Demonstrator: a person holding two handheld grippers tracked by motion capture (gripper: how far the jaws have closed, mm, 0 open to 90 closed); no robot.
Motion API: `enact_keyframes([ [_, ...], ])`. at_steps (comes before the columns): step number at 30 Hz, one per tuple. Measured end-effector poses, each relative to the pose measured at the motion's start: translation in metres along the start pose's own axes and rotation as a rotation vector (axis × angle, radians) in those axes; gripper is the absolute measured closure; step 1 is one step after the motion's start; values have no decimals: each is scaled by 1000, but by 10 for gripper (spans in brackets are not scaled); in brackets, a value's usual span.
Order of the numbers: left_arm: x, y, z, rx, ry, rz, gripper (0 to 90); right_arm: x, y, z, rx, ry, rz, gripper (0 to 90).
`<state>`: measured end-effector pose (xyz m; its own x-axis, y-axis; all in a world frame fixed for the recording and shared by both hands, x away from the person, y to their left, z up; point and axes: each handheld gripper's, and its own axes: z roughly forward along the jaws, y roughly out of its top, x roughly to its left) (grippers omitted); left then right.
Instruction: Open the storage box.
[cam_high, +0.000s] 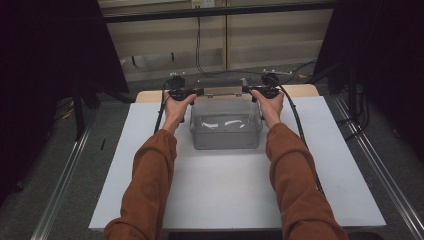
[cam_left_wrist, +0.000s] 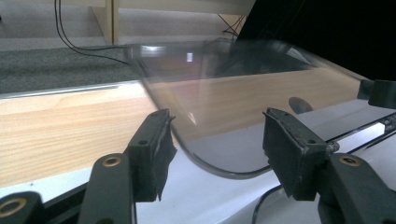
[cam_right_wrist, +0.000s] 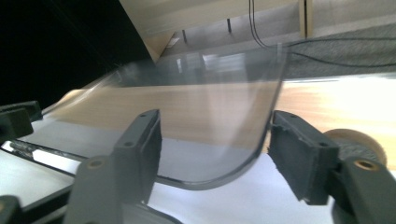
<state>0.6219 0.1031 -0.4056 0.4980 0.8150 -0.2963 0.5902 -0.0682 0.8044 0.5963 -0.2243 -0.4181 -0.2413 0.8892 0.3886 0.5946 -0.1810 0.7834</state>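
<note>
A clear plastic box (cam_high: 226, 125) stands on the white worktop (cam_high: 240, 200), in its far half and midway between left and right. Its far rim reaches the strip of bare wood (cam_high: 150, 96) that runs along the worktop's far edge.

The person's arms, in rust-brown sleeves (cam_high: 150, 185), reach in from the near side, one along each flank of the box. The left claw (cam_high: 186, 93) sits at the box's far left corner and the right claw (cam_high: 256, 92) at its far right corner, both level with the rim.

In the left gripper view the left claw (cam_left_wrist: 212, 140) is spread, and the rounded corner of the clear box (cam_left_wrist: 219, 135) lies between its two black pads without either pad pressing on it; the left pad is just beside the wall, and the right pad stands apart from it. In the right gripper view the right claw (cam_right_wrist: 212, 144) is spread as well, with the box corner (cam_right_wrist: 210, 130) between the pads; the right pad stands just beside the curved edge, and I cannot tell whether it touches.

A black cable (cam_high: 302, 135) trails from the right gripper toward the near right across the worktop. Beyond the far edge lie grey floor, loose black wires (cam_high: 200, 55) and a pale wooden wall panel (cam_high: 220, 35). Dark curtains (cam_high: 50, 60) close in on the left and right, and metal rails (cam_high: 60, 185) run along the floor on both sides.
</note>
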Motion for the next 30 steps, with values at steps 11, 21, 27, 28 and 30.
enact_keyframes([
  [11, -1, 0, -1, -73, 39, 66, 234, 0, -1, -4, -32, -28, -76, 225],
  [21, -3, -10, -5, -102, 29, 99, 172, 3, -1, -15, -104, -46, -169, 138],
  [27, -7, -9, -13, -115, 45, 132, 105, 7, -3, -23, -145, -31, -199, 76],
  [28, -9, -8, -15, -121, 35, 131, 92, 8, -4, -25, -150, -27, -206, 55],
  [30, -13, -8, -19, -131, 35, 131, 69, 10, -4, -26, -161, -20, -207, 51],
])
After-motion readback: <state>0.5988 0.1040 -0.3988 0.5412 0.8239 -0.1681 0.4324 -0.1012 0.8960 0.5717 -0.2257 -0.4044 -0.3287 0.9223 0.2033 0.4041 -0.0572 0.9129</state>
